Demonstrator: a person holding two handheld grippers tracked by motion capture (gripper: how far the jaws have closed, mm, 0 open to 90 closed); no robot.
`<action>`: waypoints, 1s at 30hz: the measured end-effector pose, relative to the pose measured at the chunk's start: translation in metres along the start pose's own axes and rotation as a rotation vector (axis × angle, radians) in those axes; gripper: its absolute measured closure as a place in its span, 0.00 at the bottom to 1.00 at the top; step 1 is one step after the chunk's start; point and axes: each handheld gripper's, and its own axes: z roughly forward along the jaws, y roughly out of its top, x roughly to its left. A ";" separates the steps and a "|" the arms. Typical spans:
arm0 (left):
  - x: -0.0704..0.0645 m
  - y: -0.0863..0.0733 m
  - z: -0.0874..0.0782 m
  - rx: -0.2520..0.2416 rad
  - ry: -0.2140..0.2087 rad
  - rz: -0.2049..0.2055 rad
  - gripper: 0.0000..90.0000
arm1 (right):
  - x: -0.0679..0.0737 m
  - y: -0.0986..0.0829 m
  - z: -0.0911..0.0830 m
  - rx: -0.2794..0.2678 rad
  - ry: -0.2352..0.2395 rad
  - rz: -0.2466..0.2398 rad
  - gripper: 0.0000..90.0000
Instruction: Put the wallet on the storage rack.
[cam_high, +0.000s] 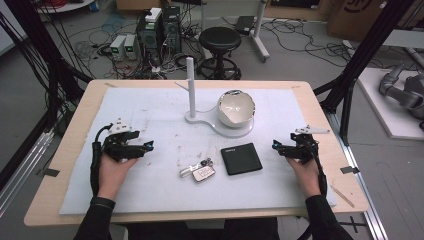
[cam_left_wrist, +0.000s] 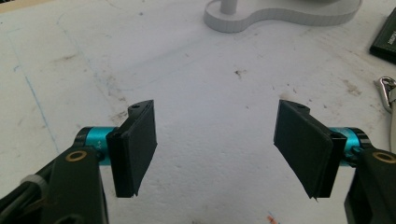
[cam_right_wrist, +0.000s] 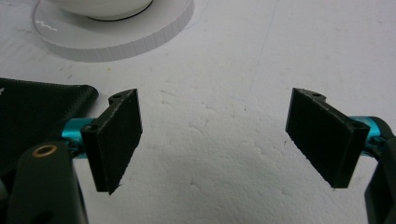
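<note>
A bunch of keys with a white fob (cam_high: 198, 171) lies on the white mat near the front middle. A flat black wallet (cam_high: 241, 158) lies just right of it, and its edge shows as the wallet (cam_right_wrist: 32, 112) in the right gripper view. Behind them a white stand (cam_high: 191, 92) with an upright post shares its base with a white bowl (cam_high: 236, 108). My left gripper (cam_high: 148, 146) rests at the mat's left, open, nothing between its pads (cam_left_wrist: 137, 149). My right gripper (cam_high: 276, 146) rests at the right, open and empty, pads (cam_right_wrist: 116, 140) wide apart.
The white mat (cam_high: 150, 190) covers most of the wooden table (cam_high: 82, 100). The stand's base (cam_left_wrist: 261, 18) lies ahead of the left gripper, a key ring (cam_left_wrist: 385, 91) at its right. A black stool (cam_high: 220, 40) and cables sit on the floor beyond the table.
</note>
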 end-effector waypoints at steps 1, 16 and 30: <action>0.002 0.000 0.000 0.000 0.001 -0.008 0.33 | 0.000 0.000 0.000 0.000 0.001 0.000 0.21; -0.002 -0.004 -0.004 -0.023 -0.006 0.005 0.33 | 0.006 0.004 -0.013 -0.017 0.089 0.055 0.31; -0.010 -0.018 -0.008 -0.060 0.003 0.051 0.33 | 0.029 0.003 -0.009 0.020 0.192 0.070 0.43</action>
